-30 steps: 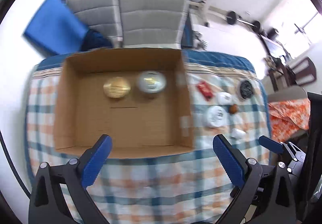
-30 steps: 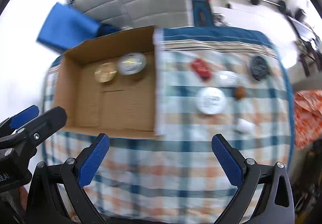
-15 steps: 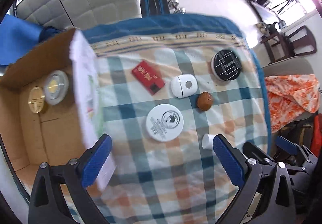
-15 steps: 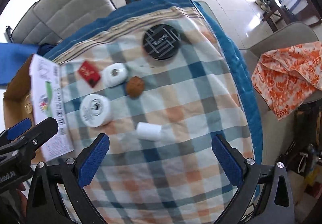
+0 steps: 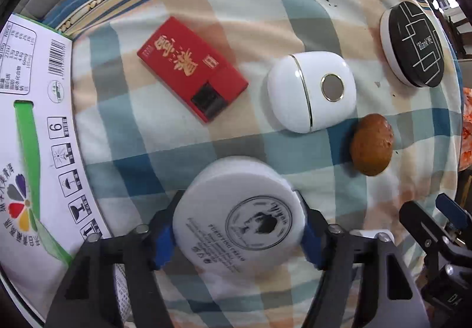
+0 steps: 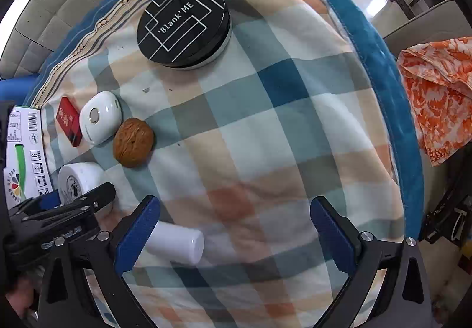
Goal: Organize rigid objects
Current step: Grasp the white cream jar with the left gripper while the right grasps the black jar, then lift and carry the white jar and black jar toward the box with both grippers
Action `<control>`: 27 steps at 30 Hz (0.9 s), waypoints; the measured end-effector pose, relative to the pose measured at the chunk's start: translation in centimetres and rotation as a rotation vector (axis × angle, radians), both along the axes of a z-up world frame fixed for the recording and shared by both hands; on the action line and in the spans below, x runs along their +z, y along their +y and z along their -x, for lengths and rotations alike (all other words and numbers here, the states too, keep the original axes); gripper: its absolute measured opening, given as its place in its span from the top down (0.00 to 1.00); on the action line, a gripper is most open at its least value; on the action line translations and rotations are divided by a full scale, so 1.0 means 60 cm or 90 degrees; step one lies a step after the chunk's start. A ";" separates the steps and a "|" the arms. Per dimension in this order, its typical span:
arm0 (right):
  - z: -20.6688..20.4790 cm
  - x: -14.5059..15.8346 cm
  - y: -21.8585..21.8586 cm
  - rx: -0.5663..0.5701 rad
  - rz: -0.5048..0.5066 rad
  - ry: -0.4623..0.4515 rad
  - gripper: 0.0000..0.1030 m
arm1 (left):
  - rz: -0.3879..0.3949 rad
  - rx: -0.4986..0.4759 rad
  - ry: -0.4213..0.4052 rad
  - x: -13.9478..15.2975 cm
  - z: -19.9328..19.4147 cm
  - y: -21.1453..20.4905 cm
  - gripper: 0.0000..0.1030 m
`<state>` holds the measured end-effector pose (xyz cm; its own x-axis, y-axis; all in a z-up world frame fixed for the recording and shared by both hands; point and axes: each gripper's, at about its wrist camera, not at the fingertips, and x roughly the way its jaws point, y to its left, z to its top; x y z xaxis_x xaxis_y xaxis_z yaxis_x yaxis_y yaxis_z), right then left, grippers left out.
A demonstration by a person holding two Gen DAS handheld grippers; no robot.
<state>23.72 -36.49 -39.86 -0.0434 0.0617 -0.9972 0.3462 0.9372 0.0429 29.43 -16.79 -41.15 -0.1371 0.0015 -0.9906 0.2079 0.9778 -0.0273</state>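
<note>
the round white cream jar (image 5: 239, 222) lay flat on the checked tablecloth (image 5: 265, 3), printed lid up, between the left gripper's (image 5: 237, 235) touching pads; the right gripper (image 6: 233, 227) hung wide open, empty, above the cloth.

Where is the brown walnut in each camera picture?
Left wrist view: the walnut lies at the right, just below and right of the white oval case.
Right wrist view: the walnut lies at the left.
Shared landmark: that same white oval case, right beside it.
</note>
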 end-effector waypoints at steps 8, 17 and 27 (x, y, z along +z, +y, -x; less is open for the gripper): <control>-0.046 0.031 -0.011 0.002 -0.023 -0.030 0.00 | 0.039 0.039 -0.076 0.076 -0.034 0.010 0.36; -0.172 0.031 -0.029 -0.032 -0.020 -0.058 0.00 | 0.044 0.041 -0.109 0.093 -0.131 -0.009 0.36; -0.247 -0.048 -0.011 -0.040 -0.007 0.013 0.15 | 0.002 0.022 -0.089 0.042 -0.202 -0.010 0.36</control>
